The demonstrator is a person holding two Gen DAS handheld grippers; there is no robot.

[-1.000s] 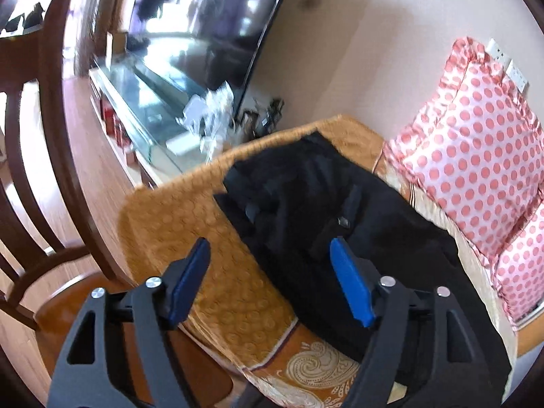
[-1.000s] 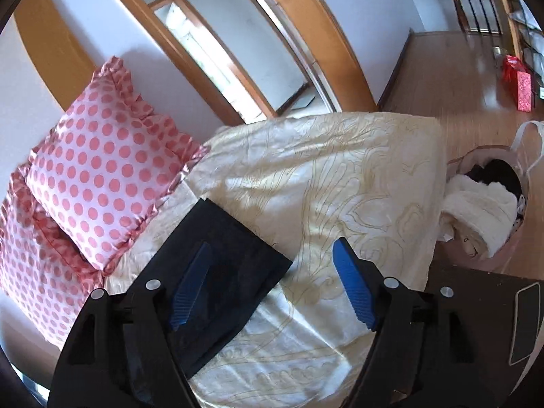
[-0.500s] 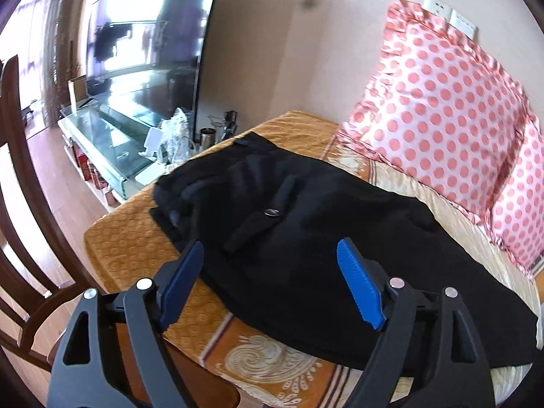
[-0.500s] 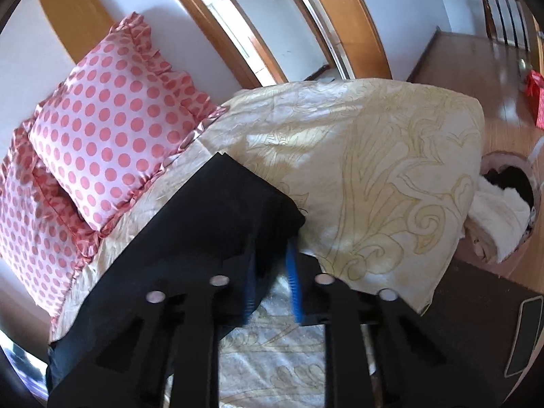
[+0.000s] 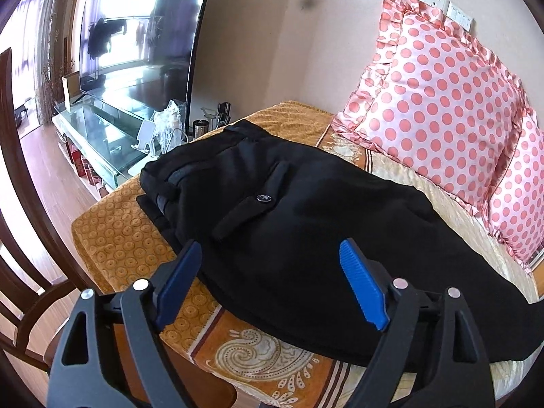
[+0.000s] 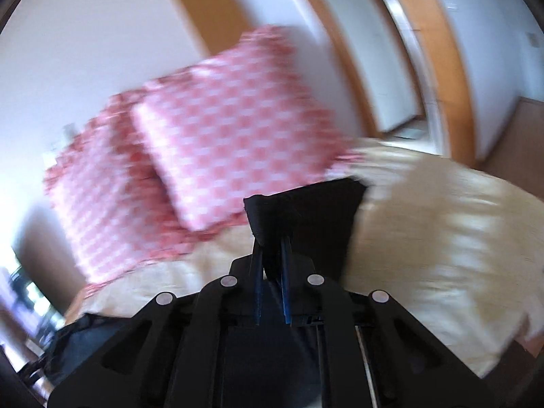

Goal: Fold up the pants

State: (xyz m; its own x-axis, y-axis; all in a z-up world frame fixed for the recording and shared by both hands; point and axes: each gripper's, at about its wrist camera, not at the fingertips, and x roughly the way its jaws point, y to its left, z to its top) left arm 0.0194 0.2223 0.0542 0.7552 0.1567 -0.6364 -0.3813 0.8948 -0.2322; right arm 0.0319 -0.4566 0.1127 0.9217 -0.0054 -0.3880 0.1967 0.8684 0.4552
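Note:
Black pants (image 5: 292,224) lie across the bed, waistband at the far left, a buttoned back pocket facing up, legs running off to the right. My left gripper (image 5: 272,282) is open and empty, hovering just above the near edge of the seat area. In the blurred right wrist view my right gripper (image 6: 272,255) is shut on the leg-hem end of the pants (image 6: 306,217) and holds it lifted off the bed.
Two pink polka-dot pillows (image 5: 438,112) lean on the wall behind the pants. The bed has an orange and cream patterned cover (image 5: 129,238). A wooden chair (image 5: 20,224) stands at the left. A glass TV stand (image 5: 98,129) with a television is beyond the bed's end.
My right gripper closed on the pant-leg hem and has lifted it, swinging fast toward the pillows. My left gripper moved in closer over the pants and stayed open.

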